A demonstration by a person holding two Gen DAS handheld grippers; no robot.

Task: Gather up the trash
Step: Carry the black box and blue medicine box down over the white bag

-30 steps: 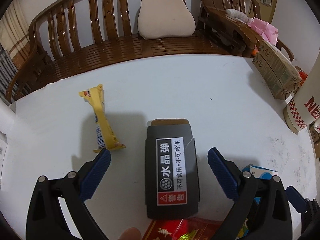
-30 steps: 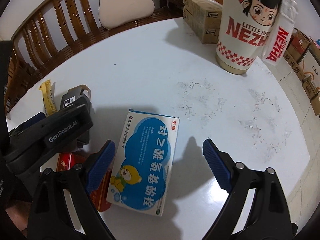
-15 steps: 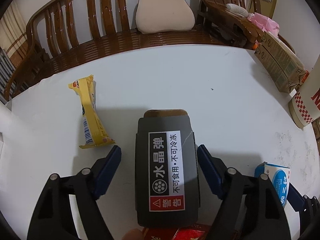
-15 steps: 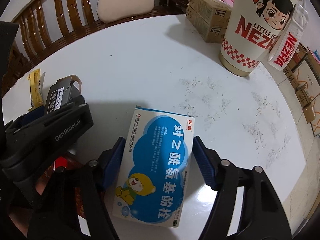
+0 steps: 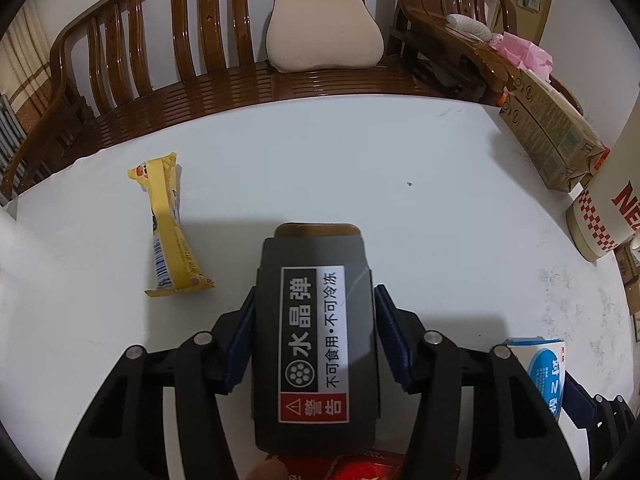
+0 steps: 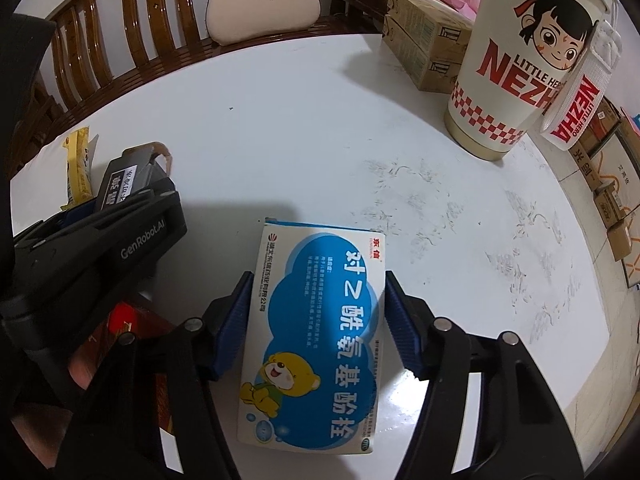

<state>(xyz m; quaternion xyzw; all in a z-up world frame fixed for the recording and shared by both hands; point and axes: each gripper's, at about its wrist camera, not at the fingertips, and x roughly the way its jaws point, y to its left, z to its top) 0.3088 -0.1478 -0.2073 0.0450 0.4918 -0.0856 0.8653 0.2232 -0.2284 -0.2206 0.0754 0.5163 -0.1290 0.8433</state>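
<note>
A black box with a white warning label [image 5: 316,360] lies on the white table [image 5: 400,140]. My left gripper [image 5: 316,290] straddles it, jaws closing, and the blue pads touch both of its long sides. In the right wrist view a blue and white medicine box with a cartoon bear [image 6: 320,328] sits between the closing jaws of my right gripper [image 6: 319,276], pads against its sides. A yellow snack wrapper [image 5: 170,232] lies loose to the left of the black box. A red packet [image 5: 360,468] shows at the near edge, under the black box.
A tall Nezha paper cup [image 6: 516,60] stands at the far right of the table, with brown cartons [image 6: 424,44] behind it. A wooden bench [image 5: 160,60] with a beige cushion [image 5: 324,28] runs along the far side. Cardboard boxes [image 6: 608,200] lie on the floor to the right.
Both grippers' jaws have closed in from wide open until the pads meet the sides of their boxes. Both grippers also moved slightly forward over their boxes.
</note>
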